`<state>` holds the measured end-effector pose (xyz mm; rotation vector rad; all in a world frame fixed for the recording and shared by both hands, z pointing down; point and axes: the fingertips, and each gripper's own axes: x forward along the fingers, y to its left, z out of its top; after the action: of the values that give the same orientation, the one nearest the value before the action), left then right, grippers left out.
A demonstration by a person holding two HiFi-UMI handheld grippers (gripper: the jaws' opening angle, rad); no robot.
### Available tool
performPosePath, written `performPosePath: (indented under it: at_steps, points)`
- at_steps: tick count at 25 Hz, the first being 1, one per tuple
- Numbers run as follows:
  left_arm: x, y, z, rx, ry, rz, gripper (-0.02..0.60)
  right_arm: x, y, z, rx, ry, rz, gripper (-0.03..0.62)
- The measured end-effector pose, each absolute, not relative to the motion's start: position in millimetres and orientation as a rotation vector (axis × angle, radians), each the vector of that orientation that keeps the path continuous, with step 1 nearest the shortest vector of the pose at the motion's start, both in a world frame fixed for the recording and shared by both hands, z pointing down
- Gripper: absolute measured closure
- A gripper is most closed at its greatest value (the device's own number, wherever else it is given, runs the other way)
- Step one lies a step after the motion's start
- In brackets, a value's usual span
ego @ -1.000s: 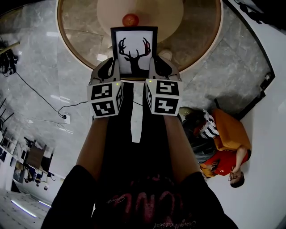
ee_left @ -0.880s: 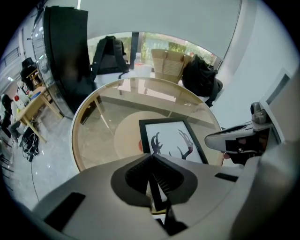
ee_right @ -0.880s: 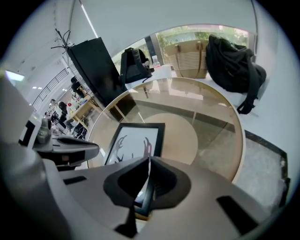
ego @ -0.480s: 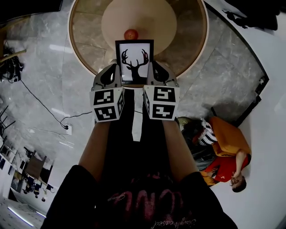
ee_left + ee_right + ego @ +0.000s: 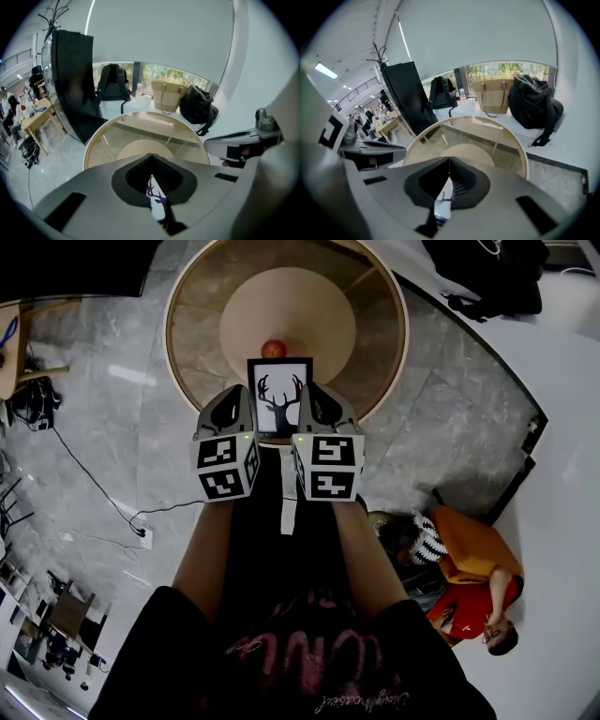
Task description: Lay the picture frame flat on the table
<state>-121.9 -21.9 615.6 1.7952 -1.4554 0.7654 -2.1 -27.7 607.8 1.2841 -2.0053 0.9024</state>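
— What is the left hand-held gripper point(image 5: 232, 409) doing?
— It is clamping the left edge of the picture frame point(image 5: 279, 396), its jaws pressing tight onto it.
— And where is the frame sitting?
— Both grippers are holding it over the near part of the round counter point(image 5: 192, 343), its deer print facing the head camera. A small red round object point(image 5: 273, 349) is lying just beyond it.
— And the right hand-held gripper point(image 5: 323, 409)?
— It is pinching the frame's right edge in the same way.
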Motion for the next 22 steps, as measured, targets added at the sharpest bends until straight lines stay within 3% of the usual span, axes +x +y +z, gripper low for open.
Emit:
performPosePath:
  at_steps: [22]
  points:
    - [-127,-62,439,2.033,-1.611,0.632,0.572,-1,-64,443,1.455,-2.164,0.714,0.572]
